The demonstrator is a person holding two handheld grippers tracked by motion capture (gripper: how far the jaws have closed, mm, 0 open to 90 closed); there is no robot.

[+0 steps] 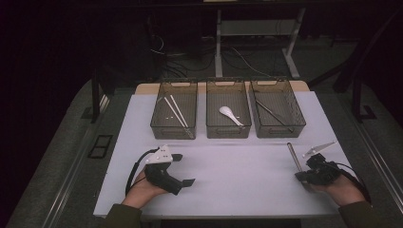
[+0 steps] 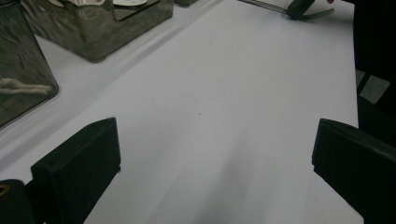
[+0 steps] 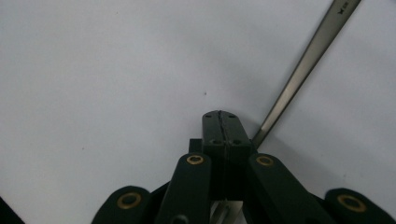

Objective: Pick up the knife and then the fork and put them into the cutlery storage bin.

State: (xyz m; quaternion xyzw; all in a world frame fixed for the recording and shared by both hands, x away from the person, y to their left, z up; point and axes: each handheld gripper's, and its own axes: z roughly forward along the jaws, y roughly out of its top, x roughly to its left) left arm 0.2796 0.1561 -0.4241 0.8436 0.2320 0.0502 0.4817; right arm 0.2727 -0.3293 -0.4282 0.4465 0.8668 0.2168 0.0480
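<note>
One metal utensil is gripped at its near end by the closed right tongs, at lower right of the high view, low over the worktop. Because the hold is so short, it could pivot or slip. The left tongs are held open, empty.

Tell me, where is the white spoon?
In the high view, the white spoon lies inside the middle bin, between the two other bins.

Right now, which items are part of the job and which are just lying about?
In the job: right gripper, shut on the metal chopstick; right bin with a matching stick.
Lying about: left gripper, open; white spoon; pale chopsticks.
</note>
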